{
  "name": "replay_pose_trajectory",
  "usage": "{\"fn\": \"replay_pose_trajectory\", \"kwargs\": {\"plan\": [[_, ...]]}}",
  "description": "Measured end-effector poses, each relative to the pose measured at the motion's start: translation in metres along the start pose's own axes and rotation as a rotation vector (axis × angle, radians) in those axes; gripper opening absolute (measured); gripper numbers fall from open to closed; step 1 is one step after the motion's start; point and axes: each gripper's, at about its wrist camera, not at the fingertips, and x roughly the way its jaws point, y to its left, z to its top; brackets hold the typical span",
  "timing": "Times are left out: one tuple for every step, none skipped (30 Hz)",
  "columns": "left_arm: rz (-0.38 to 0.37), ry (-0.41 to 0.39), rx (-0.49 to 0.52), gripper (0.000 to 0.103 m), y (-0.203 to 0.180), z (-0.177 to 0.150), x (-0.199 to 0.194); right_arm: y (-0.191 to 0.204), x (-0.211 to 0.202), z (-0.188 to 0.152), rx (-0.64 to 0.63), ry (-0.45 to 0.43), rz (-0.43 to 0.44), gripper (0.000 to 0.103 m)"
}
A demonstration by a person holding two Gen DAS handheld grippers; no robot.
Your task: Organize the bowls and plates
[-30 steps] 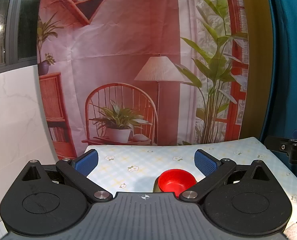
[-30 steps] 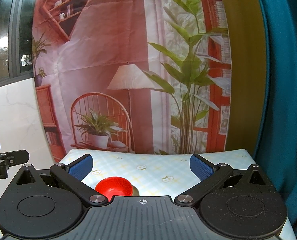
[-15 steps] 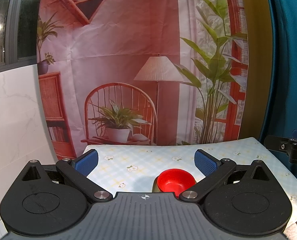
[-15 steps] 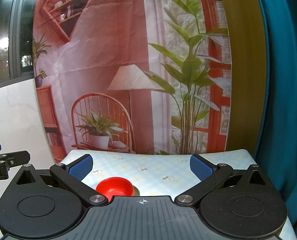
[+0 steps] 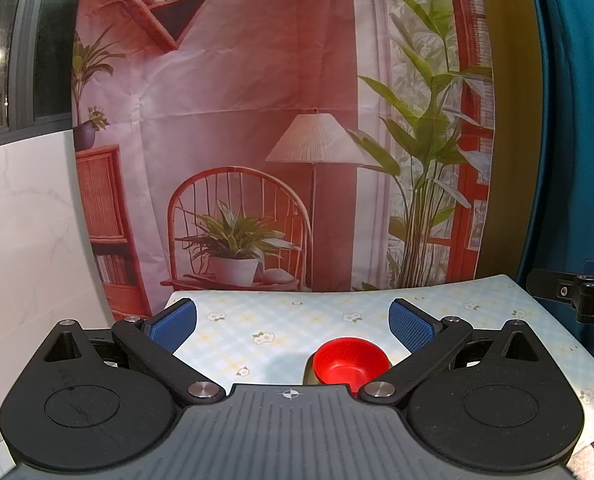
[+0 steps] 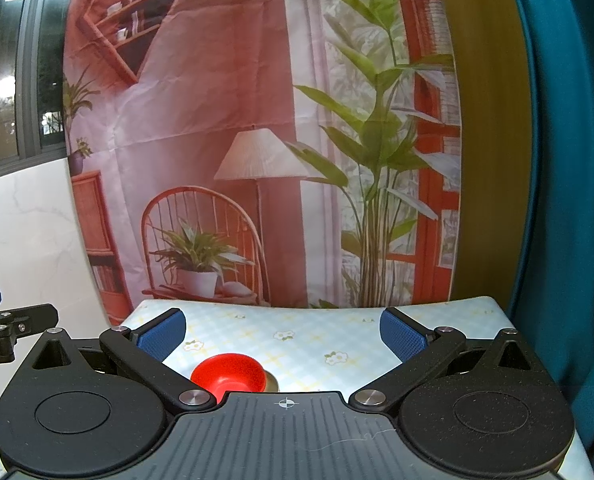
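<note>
A printed room backdrop [image 5: 257, 120] hangs behind the floral-clothed counter [image 5: 297, 320]. The red bowl [image 5: 351, 366] sits near its front edge; left gripper [image 5: 293, 322] and right gripper [image 6: 283, 330] hover released, apparently positioned to approach it.

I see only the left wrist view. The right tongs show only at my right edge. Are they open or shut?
Observer: The right tongs are open, with nothing between the blue pads.
Operator: Where is the red bowl in that view?
Observer: The red bowl sits on the table near the left pad. Its near side is hidden by the body of the tongs.
</note>
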Motion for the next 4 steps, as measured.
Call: {"fn": "replay_pose_trajectory", "kwargs": {"plan": [[0.000,0.000,0.001,0.103,0.0001,0.0001,0.0001,0.0000,0.0000,0.0000,-0.001,0.000,0.000,0.103],[0.001,0.000,0.000,0.103,-0.0001,0.0001,0.0001,0.0000,0.0000,0.0000,-0.001,0.000,-0.001,0.103],[0.001,0.001,0.000,0.103,-0.0001,0.0000,0.0001,0.0000,0.0000,0.0000,0.000,-0.001,-0.001,0.103],[0.000,0.001,0.000,0.103,0.0001,0.0001,0.0001,0.0000,0.0001,0.0000,0.000,0.000,0.000,0.103]]}}
